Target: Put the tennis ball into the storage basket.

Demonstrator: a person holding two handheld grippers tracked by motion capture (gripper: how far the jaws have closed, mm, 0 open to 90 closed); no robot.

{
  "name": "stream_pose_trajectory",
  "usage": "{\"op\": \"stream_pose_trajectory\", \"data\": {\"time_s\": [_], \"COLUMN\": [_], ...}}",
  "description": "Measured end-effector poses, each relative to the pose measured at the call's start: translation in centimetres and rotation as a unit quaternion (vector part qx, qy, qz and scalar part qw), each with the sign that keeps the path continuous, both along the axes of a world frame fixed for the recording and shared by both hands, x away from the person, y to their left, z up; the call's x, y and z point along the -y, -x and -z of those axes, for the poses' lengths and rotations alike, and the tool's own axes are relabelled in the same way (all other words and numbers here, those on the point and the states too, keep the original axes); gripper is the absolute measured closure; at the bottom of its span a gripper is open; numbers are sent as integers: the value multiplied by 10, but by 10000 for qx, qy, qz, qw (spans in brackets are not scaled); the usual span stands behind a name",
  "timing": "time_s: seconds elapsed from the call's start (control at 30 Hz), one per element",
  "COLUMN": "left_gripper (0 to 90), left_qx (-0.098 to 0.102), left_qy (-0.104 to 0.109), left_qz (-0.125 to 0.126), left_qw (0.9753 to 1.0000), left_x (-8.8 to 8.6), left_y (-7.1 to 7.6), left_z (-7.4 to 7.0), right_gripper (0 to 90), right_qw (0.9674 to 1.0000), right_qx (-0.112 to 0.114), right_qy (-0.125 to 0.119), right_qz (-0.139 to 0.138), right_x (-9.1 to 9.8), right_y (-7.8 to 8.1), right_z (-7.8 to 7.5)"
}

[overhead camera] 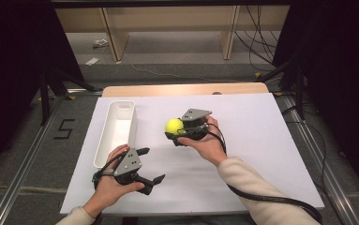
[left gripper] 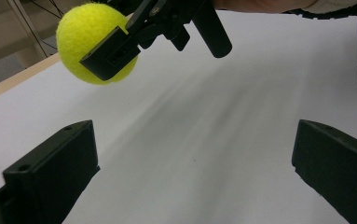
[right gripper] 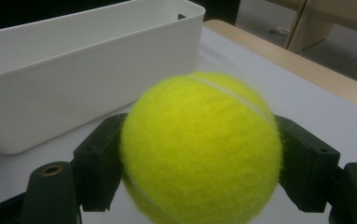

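The right gripper (overhead camera: 177, 131) has its jaws clamped on the tennis ball (overhead camera: 174, 125), one pad on each side of it, and the ball hangs clear above the white sheet (overhead camera: 243, 154) near the middle of the tabletop — in the left gripper view there is plain daylight between the ball (left gripper: 92, 42) and the sheet under it. What the coming move seems to turn on is the white bin (overhead camera: 115, 131): it lies to the left of the held ball, just beside it across a strip of bare sheet, close to the sheet's left edge. The bin's long axis runs from the near side of the table toward the far edge, so the ball would cross a long wall broadside, not an end. In the right gripper view that wall (right gripper: 73, 88) stands directly beyond the ball (right gripper: 202, 149), and the bin looks empty where its inside shows. The right hand is the one carrying the ball and the nearer to the bin's middle. The left gripper (overhead camera: 150, 165), jaws wide apart with nothing between them, sits at the bin's near end toward the front edge of the sheet — low and off the ball's likely line, so it should not be in the way. There is open sheet to the right and toward the far edge; the bin's rim is probably the one edge to clear.
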State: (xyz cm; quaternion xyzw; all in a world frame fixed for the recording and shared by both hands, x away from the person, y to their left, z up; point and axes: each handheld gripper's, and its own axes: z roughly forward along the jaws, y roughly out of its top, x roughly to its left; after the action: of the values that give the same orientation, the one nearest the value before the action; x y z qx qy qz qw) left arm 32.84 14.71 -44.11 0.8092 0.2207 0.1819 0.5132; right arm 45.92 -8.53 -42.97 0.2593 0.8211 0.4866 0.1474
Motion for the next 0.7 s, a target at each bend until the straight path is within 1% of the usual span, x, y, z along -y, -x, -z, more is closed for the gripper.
{"op": "stream_pose_trajectory", "data": {"time_s": [0.7], "left_gripper": [0], "left_qx": [8], "left_qy": [-7], "left_qz": [4], "left_qw": [10000], "left_x": [0], "left_y": [0], "left_z": [0], "right_gripper": [259], "right_qw": [9999], "right_qx": [35], "right_qy": [-107], "right_qz": [-110], "right_x": [-9], "right_y": [-1], "right_z": [-5]}}
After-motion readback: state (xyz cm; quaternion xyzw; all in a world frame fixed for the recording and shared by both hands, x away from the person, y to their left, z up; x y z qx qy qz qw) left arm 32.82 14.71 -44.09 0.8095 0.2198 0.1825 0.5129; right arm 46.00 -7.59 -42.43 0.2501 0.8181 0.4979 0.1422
